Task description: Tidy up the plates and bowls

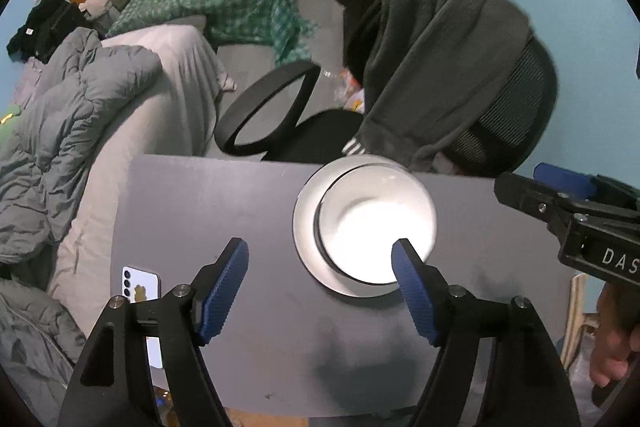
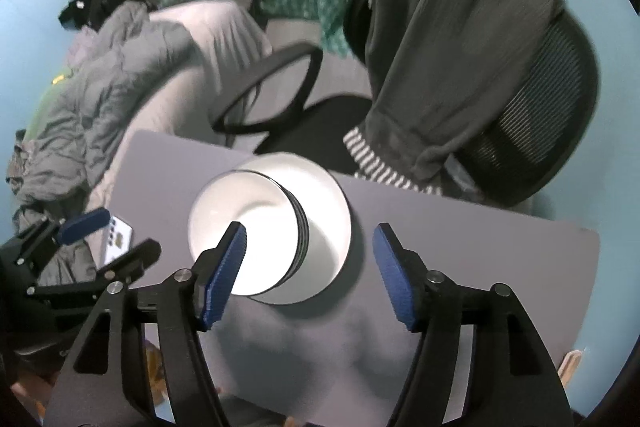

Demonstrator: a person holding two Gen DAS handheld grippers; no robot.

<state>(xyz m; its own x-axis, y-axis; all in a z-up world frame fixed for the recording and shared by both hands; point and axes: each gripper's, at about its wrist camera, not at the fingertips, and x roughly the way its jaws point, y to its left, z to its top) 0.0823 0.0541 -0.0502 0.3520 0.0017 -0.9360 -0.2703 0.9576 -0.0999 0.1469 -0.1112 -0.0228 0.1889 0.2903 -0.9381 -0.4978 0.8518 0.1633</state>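
From the left wrist, the left gripper (image 1: 320, 267) has its jaws spread wide and empty above the bowl (image 1: 376, 223), which sits in the plate (image 1: 308, 227) near the far edge of the table (image 1: 200, 195); a bump could push them off. From the right wrist, the right gripper (image 2: 308, 259) is spread and empty too, and glare and blur hide how many bowls (image 2: 256, 223) are stacked.

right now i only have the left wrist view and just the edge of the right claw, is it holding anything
Observer: No. The right claw is open, with nothing between its pads.
Operator: is that one bowl or more
Observer: More. The bowls are nested; several rim edges show down their right side, all on the plate.
Operator: where does the table end on the right
Observer: The table ends in a corner at the right, well past the plate.
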